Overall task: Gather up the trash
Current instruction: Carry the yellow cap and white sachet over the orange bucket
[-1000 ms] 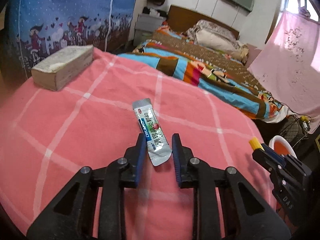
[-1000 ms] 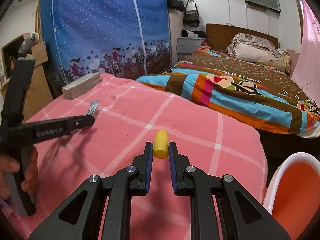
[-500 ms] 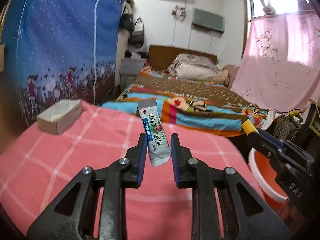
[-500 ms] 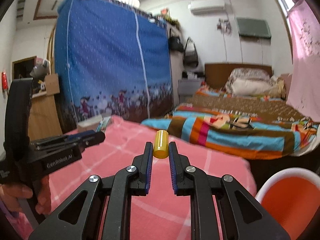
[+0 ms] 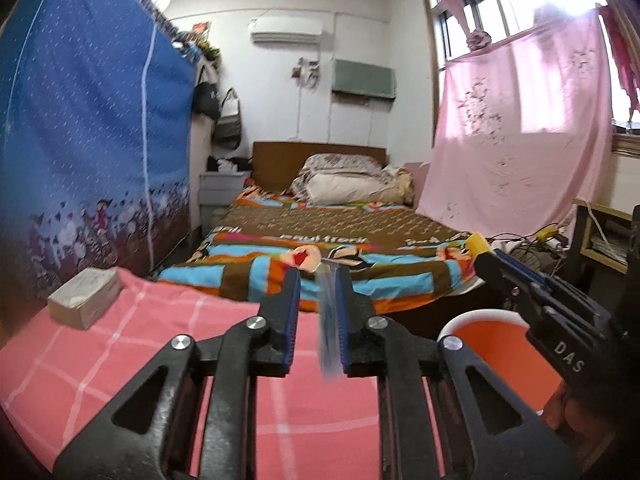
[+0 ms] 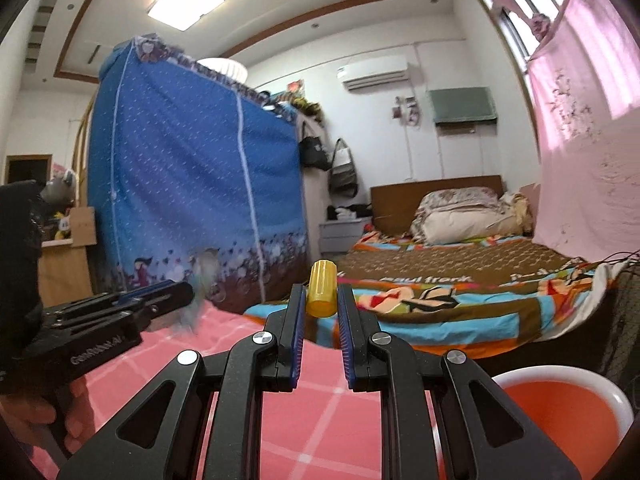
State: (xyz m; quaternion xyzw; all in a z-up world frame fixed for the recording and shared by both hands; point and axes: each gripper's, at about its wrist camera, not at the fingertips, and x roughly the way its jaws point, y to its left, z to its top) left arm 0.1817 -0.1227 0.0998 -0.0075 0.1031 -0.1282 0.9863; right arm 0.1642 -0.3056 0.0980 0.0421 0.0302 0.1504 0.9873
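My left gripper holds a silver and blue sachet, blurred and turned edge-on against the right finger, above the pink checked tablecloth. A gap shows between the sachet and the left finger. My right gripper is shut on a small yellow cap, lifted above the table. The right gripper also shows in the left wrist view, over an orange bucket with a white rim. The left gripper and blurred sachet show in the right wrist view.
A pale block lies at the table's far left. A bed with a colourful striped blanket stands beyond the table. A blue fabric wardrobe is at the left, a pink curtain at the right.
Both grippers rose further off the table and tilted up. The sachet has twisted edge-on and blurred in the left gripper. The yellow cap stays gripped in the right.
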